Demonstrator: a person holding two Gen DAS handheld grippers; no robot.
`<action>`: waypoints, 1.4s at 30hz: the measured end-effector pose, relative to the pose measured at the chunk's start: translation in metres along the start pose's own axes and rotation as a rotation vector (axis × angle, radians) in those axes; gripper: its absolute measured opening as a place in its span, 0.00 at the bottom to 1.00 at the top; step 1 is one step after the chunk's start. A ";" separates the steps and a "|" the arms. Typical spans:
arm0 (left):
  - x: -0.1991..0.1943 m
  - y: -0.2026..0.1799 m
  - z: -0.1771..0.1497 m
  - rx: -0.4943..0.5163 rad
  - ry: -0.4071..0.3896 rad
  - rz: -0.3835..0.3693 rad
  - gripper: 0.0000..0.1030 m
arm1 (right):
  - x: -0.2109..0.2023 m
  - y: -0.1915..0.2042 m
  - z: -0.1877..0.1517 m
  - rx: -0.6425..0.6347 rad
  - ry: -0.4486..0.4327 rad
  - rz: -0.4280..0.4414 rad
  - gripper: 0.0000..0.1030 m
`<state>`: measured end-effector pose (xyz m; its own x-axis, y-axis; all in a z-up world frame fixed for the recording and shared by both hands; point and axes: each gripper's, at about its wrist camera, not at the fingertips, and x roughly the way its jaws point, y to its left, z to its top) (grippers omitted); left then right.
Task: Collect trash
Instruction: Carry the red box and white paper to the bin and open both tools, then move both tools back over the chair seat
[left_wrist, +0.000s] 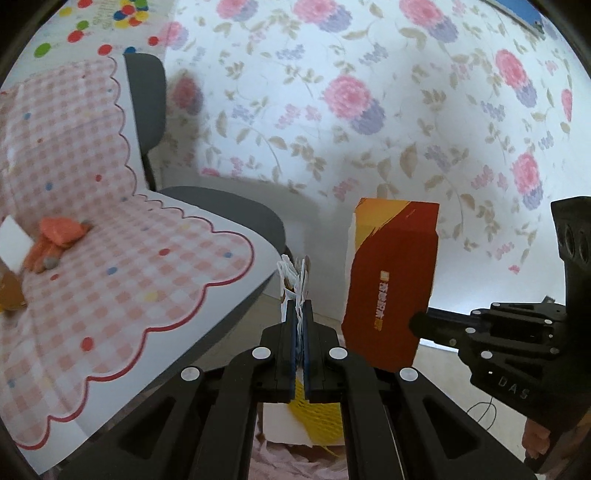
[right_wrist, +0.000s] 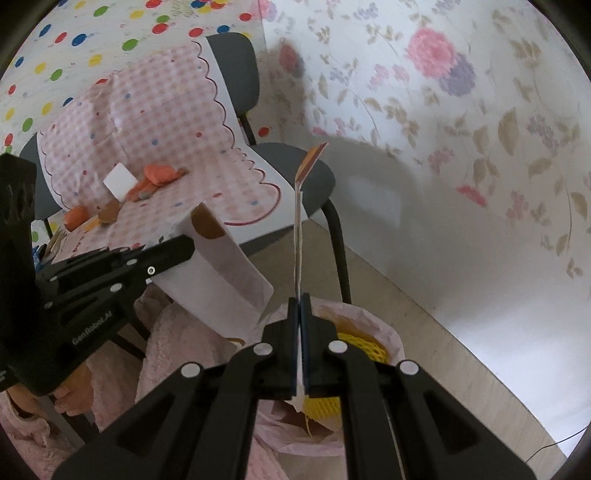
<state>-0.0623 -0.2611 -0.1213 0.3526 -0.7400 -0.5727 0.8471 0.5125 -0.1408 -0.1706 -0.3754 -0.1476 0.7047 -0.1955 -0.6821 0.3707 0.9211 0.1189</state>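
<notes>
We are partway through: each gripper has a piece of trash in hand above the bin, and more waits on the chair. Our left gripper (left_wrist: 299, 332) has its jaws closed on a white paper carton (right_wrist: 218, 269), seen edge-on in its own view and as a flattened white piece with a brown patch in the right view. Our right gripper (right_wrist: 300, 328) has its jaws closed on a flattened red-and-orange cardboard box (left_wrist: 391, 280), which stands up thin from the jaws. Just below and ahead of both jaws sits the trash bin lined with a pink bag (right_wrist: 369, 317), and it already holds a yellow foam net (right_wrist: 360, 347), so some collecting looks done. Left of the jaws and beyond, on the chair's pink gingham cloth (right_wrist: 166, 122), orange peels (right_wrist: 159, 173), a white card (right_wrist: 120, 182) and some brown scraps (right_wrist: 107, 212) remain to be gathered.
</notes>
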 end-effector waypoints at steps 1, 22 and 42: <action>0.003 -0.001 0.000 0.005 0.008 -0.002 0.07 | 0.002 -0.002 -0.001 0.005 0.004 0.002 0.02; -0.059 0.057 0.002 -0.088 -0.017 0.229 0.45 | -0.012 0.023 0.039 -0.031 -0.114 0.069 0.26; -0.147 0.208 -0.003 -0.326 -0.036 0.597 0.68 | 0.043 0.148 0.131 -0.235 -0.139 0.316 0.35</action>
<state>0.0609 -0.0445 -0.0686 0.7401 -0.3006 -0.6016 0.3418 0.9385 -0.0485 -0.0064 -0.2920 -0.0643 0.8426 0.0805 -0.5325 -0.0137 0.9916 0.1283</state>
